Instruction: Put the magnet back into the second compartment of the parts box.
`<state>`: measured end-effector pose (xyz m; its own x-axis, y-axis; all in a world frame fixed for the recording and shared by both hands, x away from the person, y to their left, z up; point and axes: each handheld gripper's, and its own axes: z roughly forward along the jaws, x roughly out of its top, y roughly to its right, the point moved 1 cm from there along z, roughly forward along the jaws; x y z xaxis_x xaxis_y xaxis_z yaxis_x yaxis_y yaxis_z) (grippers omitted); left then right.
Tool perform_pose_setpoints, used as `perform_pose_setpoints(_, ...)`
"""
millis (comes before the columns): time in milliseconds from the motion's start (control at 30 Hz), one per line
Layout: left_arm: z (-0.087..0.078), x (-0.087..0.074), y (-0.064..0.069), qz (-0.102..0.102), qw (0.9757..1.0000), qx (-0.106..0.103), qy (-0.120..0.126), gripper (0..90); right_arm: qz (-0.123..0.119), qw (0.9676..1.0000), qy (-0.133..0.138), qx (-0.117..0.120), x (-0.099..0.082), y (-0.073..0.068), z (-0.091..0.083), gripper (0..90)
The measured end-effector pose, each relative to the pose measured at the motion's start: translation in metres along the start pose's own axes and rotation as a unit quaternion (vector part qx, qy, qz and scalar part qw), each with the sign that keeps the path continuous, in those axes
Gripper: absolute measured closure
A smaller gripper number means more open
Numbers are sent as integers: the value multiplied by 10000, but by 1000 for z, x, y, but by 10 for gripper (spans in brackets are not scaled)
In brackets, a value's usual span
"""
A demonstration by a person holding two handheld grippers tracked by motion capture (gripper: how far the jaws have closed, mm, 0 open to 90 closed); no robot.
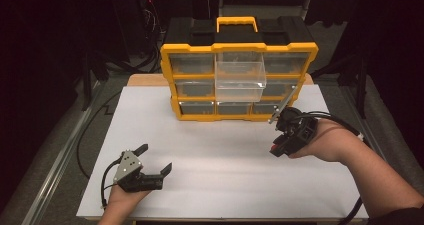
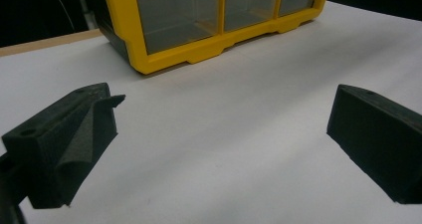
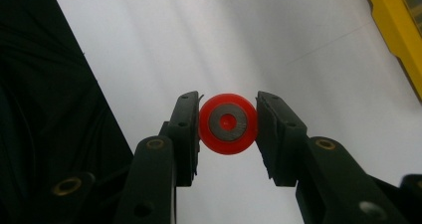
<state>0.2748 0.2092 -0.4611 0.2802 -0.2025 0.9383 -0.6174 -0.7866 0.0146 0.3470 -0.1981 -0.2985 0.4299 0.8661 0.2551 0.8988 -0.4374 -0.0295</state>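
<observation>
A yellow and black drawer organizer (image 1: pixel 190 48) stands at the back of the white table; its yellow base (image 2: pixel 199 52) also shows in the left gripper view. Its clear top-middle drawer (image 1: pixel 240 74) is pulled out toward me. My right gripper (image 1: pixel 275 149) hovers off the organizer's front right corner, shut on a small red disc (image 3: pixel 228 124) with a grey centre. The disc sits squarely between the two pads (image 3: pixel 185 129). My left gripper (image 1: pixel 155 158) rests low near the table's front left, open wide, with bare tabletop between its fingers (image 2: pixel 64 144).
The white tabletop (image 1: pixel 215 150) stretches between both hands. A yellow corner of the organizer (image 3: pixel 398 30) lies at the right gripper view's upper right. Black cables (image 1: pixel 87 130) run along the dark floor left of the table, beside a metal rail (image 1: pixel 55 165).
</observation>
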Motion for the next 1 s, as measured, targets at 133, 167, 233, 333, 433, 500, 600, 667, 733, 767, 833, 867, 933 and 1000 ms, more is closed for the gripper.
perform_pose_setpoints(133,0,0,0,-5,10000,-1,-1,4,-15,10000,-7,13,2,0,-6,648)
perform_pose_setpoints(167,0,0,0,-6,10000,-5,-2,4,1,10000,-13,23,2,1,-8,648)
perform_pose_setpoints(233,0,0,0,-21,10000,-16,-7,4,-2,10000,-19,33,3,1,-11,648)
perform_pose_setpoints(333,1,0,0,-22,10000,-13,-18,4,-23,10000,-25,40,3,2,-15,648)
perform_pose_setpoints(433,1,-1,0,9,10000,-28,-48,4,-6,10000,-1,34,4,2,-19,648)
perform_pose_setpoints(500,0,0,0,0,10000,-31,-19,4,-36,10000,-4,20,6,2,-23,648)
perform_pose_setpoints(600,1,0,1,9,10000,-39,-24,4,-47,10000,3,8,7,2,-28,648)
perform_pose_setpoints(667,1,-1,1,37,10000,-47,-52,4,-101,9999,35,-3,9,1,-31,648)
perform_pose_setpoints(733,1,-1,1,25,10000,-56,-36,4,-140,9999,22,-17,10,0,-33,648)
perform_pose_setpoints(767,0,-1,1,24,10000,-50,-21,4,-163,9999,-8,-46,11,0,-35,648)
perform_pose_setpoints(833,0,-1,2,33,10000,-65,-19,4,-151,9999,-6,-68,13,0,-38,648)
perform_pose_setpoints(867,0,-1,2,44,10000,-69,-20,4,-174,9998,17,-66,14,0,-39,648)
perform_pose_setpoints(933,0,-1,2,48,10000,-71,-1,4,-189,9998,23,-63,16,0,-43,648)
perform_pose_setpoints(1000,0,-1,2,41,10000,-64,4,5,-149,9999,42,-66,18,0,-47,648)
